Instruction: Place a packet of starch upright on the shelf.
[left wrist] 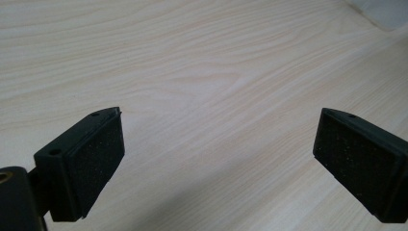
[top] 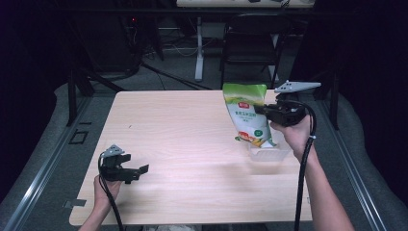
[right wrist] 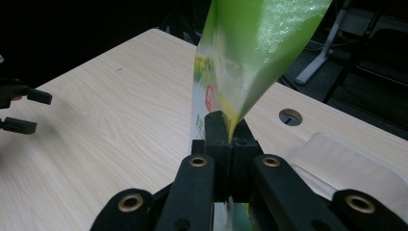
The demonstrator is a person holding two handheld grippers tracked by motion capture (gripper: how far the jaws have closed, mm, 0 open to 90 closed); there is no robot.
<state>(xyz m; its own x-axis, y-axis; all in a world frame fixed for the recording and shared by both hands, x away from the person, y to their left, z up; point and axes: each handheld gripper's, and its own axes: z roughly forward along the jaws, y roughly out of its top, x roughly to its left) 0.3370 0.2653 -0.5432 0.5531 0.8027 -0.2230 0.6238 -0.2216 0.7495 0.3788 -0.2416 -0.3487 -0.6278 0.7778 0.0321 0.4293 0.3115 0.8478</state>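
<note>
Right gripper has its jaws clamped on one side edge of the green pouch, pinching only a narrow strip of film, as the right gripper view confirms. The pouch hangs upright off the table, at its far right, with its lower end just above or inside the clear tray — whether it touches the tray cannot be told. Left gripper sits low at the near left, well apart from the pouch, jaws spread wide with nothing between them; its own view shows bare tabletop between the pads.

Risks, as judged:
- Slip — the hold is on a thin margin of smooth film; a quick swing or the weight of the contents could pull the pouch out.
- Swing — held at one edge, the pouch may twist and miss the tray opening.
- Tray shift — the tray looks light and is unheld; a nudge from the pouch could push it toward the table's right edge.
</note>
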